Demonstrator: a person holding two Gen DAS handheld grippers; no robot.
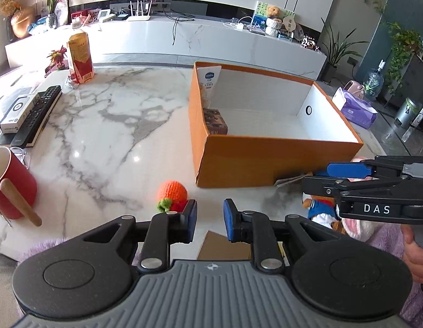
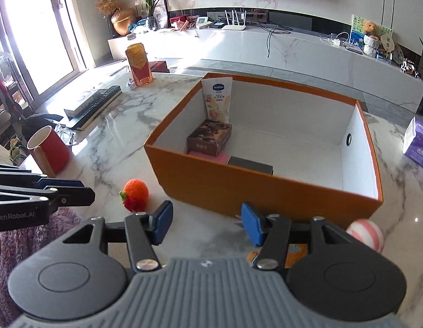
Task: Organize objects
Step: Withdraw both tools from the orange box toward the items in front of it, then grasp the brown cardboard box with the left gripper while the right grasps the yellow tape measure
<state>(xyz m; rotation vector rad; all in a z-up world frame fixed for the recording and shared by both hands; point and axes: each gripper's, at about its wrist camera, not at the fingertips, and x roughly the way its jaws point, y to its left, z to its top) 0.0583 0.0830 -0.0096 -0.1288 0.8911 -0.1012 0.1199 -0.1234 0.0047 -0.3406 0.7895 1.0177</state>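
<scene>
1. The left tongs [image 1: 210, 222] are hovering over the near edge of the marble bench [image 1: 107, 125], with only a narrow gap between the blue pads and nothing in that gap.
2. The right tongs [image 2: 207, 225] are standing about half open above the bench in front of the orange box [image 2: 266, 191], and they are gripping nothing either.
3. The orange box is sitting on the bench with its top open and its white inside showing.
4. A cream tube [image 2: 217, 98] is leaning upright in the box's far left corner, with a brown patterned carton [image 2: 208, 136] lying just in front of it.
5. A pink flat item [image 2: 211, 157] is peeking out under the carton, and a dark grey block [image 2: 251, 165] is lying against the near wall beside it.
6. A knitted orange fruit [image 1: 172, 191], with a green and red knitted piece touching it, is lying on the bench just beyond the left tongs and outside the box.
7. A plush toy in a blue and white outfit [image 1: 322, 210] is lying below the right tongs in the left wrist view, near the box's front wall.
8. A pink and white striped ball [image 2: 366, 235] is sitting at the box's near right corner.
9. A red mug [image 1: 12, 183] with a wooden handle is standing at the left of the bench, well apart from the box.
10. A remote control [image 1: 38, 114] and a tall orange carton [image 1: 80, 54] are sitting farther back on the left.
</scene>
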